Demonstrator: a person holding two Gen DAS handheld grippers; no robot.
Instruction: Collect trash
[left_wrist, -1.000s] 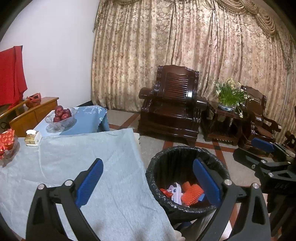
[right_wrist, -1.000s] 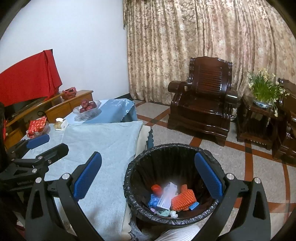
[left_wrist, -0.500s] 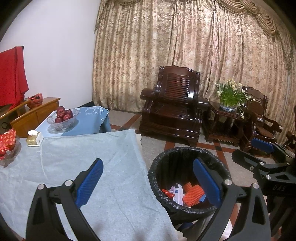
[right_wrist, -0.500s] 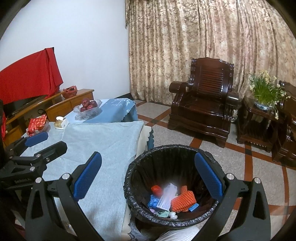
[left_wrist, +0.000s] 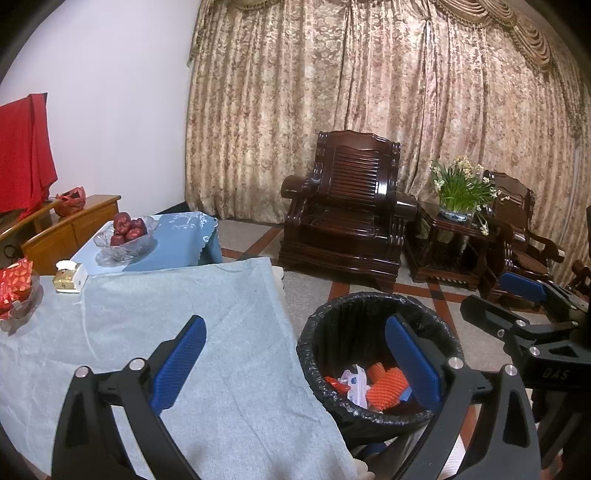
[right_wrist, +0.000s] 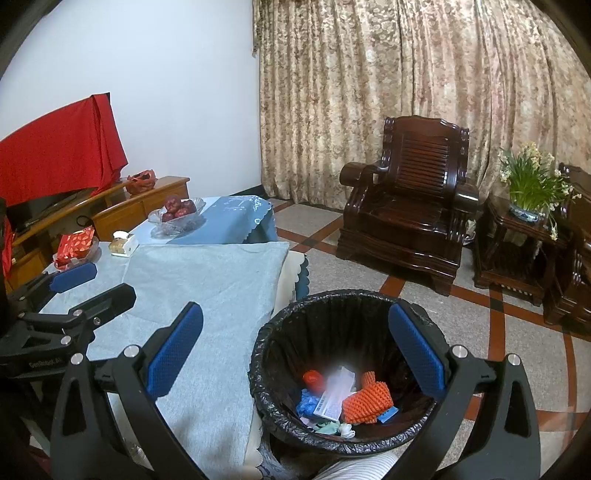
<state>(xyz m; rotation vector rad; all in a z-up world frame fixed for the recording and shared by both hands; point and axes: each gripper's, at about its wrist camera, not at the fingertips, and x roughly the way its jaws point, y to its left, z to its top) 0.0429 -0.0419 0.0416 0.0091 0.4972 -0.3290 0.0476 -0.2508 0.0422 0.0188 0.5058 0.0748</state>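
A black-lined trash bin (left_wrist: 369, 310) (right_wrist: 332, 306) stands on the floor beside the cloth-covered table (left_wrist: 184, 306) (right_wrist: 207, 273). Inside lie an orange foam net (right_wrist: 365, 400) (left_wrist: 388, 386), a white wrapper (right_wrist: 334, 391), a red piece (right_wrist: 313, 378) and blue scraps (right_wrist: 306, 402). My left gripper (left_wrist: 295, 354) is open and empty, straddling the table edge and the bin's rim. My right gripper (right_wrist: 295, 350) is open and empty above the bin's near side. Each gripper also shows from the side in the other view, the right gripper (left_wrist: 517, 295) and the left gripper (right_wrist: 81, 284).
At the table's far end are a glass bowl of red fruit (left_wrist: 125, 232), a small box (left_wrist: 70, 278) and a dish with a red packet (left_wrist: 14, 291). A dark wooden armchair (left_wrist: 347, 221) and a side table with potted flowers (left_wrist: 458, 192) stand before the curtain. A striped sleeve (right_wrist: 362, 469) shows below.
Both grippers have drifted slightly back and up, so the bin sits a little lower and farther in view. Both stay open and empty.
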